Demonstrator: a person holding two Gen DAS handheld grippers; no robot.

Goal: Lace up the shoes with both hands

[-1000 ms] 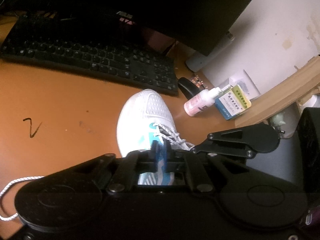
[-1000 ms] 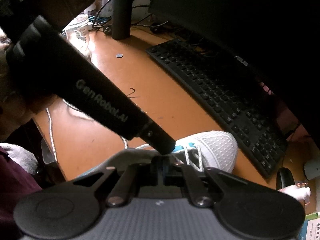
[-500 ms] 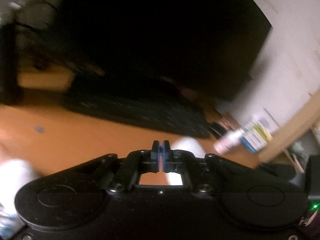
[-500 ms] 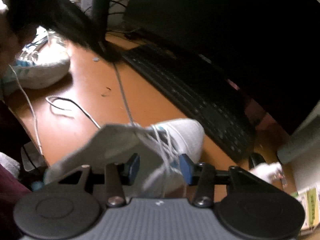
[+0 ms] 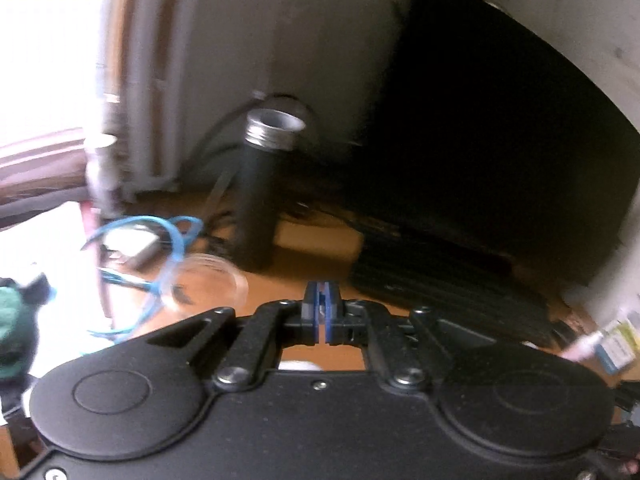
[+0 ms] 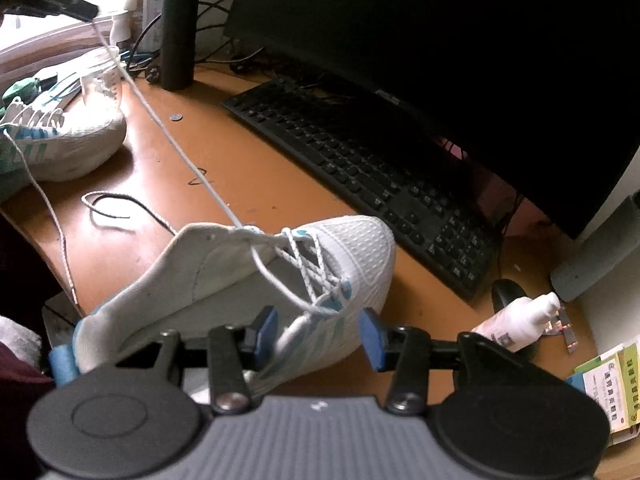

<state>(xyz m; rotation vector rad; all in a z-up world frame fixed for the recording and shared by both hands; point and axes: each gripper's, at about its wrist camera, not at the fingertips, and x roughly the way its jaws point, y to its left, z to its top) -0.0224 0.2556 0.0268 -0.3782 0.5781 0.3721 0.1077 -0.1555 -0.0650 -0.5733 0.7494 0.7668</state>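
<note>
**Ann:** Right wrist view, and the white shoe [image 6: 280, 280] lies on the orange desk [image 6: 248, 168] near its front edge, toe toward the keyboard [image 6: 360, 160]. Several crossings of the lace [image 6: 160, 120] are threaded over the tongue, so I'd judge the lacing partly done, with the upper eyelets and the tying left.

**Ben:** And the left gripper [image 6: 80, 10]?

**Ann:** Up at the far left corner of the desk, clenched on the lace. You see the strand run taut from its tip down to the top of the shoe. In the left wrist view the left gripper's pads [image 5: 320, 312] sit pressed together, though the strand between them is too fine to make out there.

**Ben:** The right gripper [image 6: 318, 332]?

**Ann:** Released. Its jaws stand apart just over the shoe's near side, a loose lace end lying between them, nothing pinched.

**Ben:** What differs from a second ago?

**Ann:** Then both tools were closed tight over the lacing at the shoe. Now the right has let go, and the left has swung away and up, drawing the lace out long. Its camera faces the black flask [image 5: 260, 200] instead of the shoe.

**Ben:** Anything else around?

**Ann:** A second shoe [image 6: 60, 140] sits at the left edge, already laced as far as I can tell.
</note>
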